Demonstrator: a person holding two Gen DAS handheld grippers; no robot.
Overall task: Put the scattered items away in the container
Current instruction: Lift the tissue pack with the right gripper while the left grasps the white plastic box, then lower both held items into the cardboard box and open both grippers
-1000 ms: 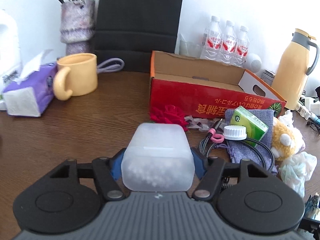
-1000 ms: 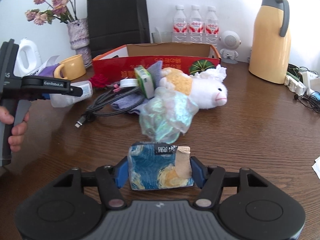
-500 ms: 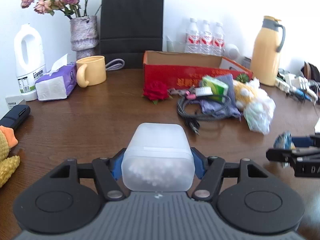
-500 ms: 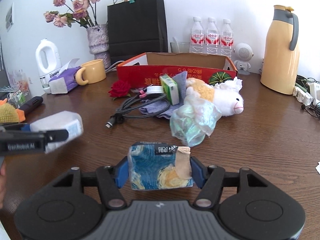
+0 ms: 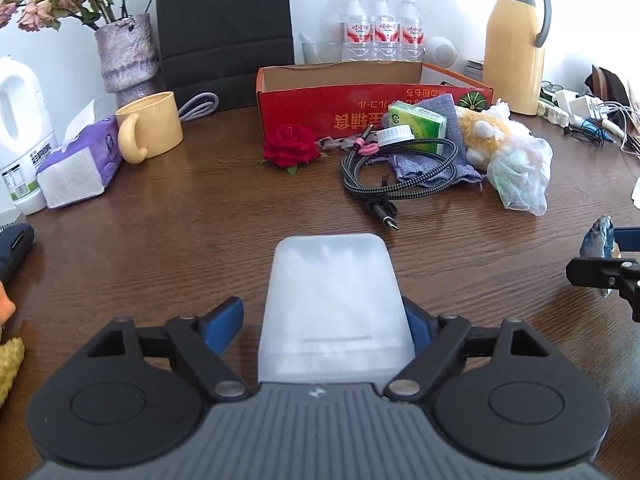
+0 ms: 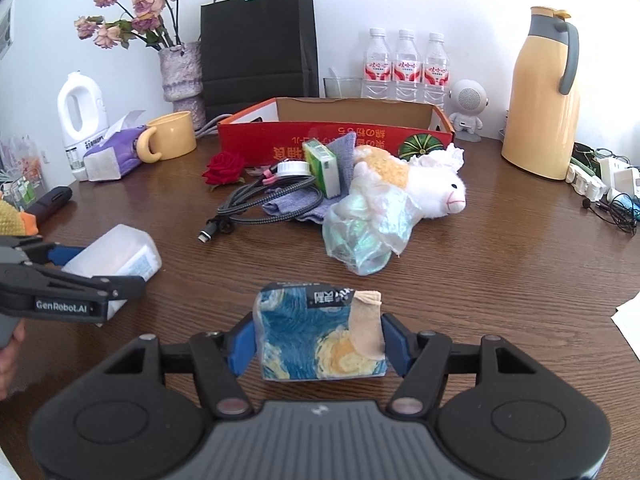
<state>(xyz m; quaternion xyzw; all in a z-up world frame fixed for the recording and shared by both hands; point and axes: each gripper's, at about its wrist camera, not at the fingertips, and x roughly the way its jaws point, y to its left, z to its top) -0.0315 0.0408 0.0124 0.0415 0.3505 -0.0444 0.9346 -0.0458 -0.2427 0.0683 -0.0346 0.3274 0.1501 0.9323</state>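
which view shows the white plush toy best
The right wrist view: the white plush toy lies side-on with its pink snout and yellow patch visible. In the left wrist view the toy is mostly hidden behind the crumpled plastic bag; no face shows.

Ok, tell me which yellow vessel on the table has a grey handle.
The tall yellow thermos jug at far right; the yellow mug has a yellow handle.

Frosted plastic box [image 5: 334,304], painted tissue pack [image 6: 320,336], open red carton [image 5: 376,92]
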